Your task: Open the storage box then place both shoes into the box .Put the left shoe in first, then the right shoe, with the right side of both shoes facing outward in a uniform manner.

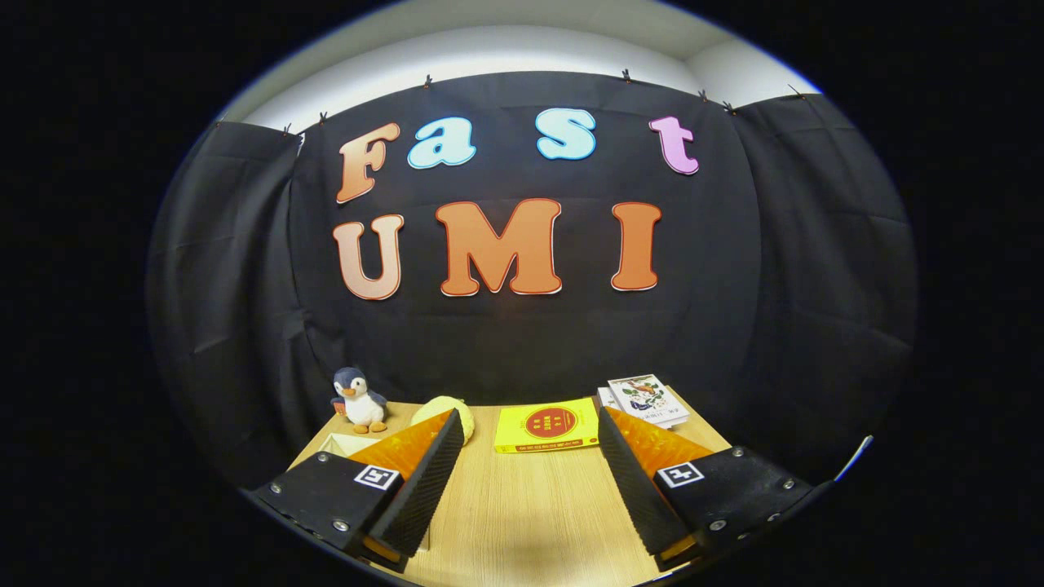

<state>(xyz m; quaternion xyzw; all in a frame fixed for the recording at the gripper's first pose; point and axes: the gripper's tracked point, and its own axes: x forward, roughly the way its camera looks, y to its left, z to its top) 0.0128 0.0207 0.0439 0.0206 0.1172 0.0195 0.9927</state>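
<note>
Gripper [528, 440] nearest, fingers spread wide apart with nothing between them but bare wooden table [530, 514]. Ribbed inner faces turned toward each other, left finger [420, 481] and right finger [640, 489] both hanging above the tabletop, touching nothing. Small square marker on the top of each finger mount. Pale flat thing [342, 444] peeking out behind the left finger, mostly hidden, too little showing to name. Just beyond the fingertips, yellow book [546, 425] lying flat, roughly midway between the two tips, red round design on its cover. Left of it, pale yellow rounded thing [455, 410], partly hidden behind the left fingertip. Further left, small penguin toy [359, 399] standing upright near the table's far left corner. On the far right, small stack of books [648, 401] with an illustrated white cover on top, just behind the right fingertip. Beyond the table's far edge, black cloth wall [530, 342], hung from clips along its top, white wall above. Storage box and shoes nowhere identifiable among these things.
</note>
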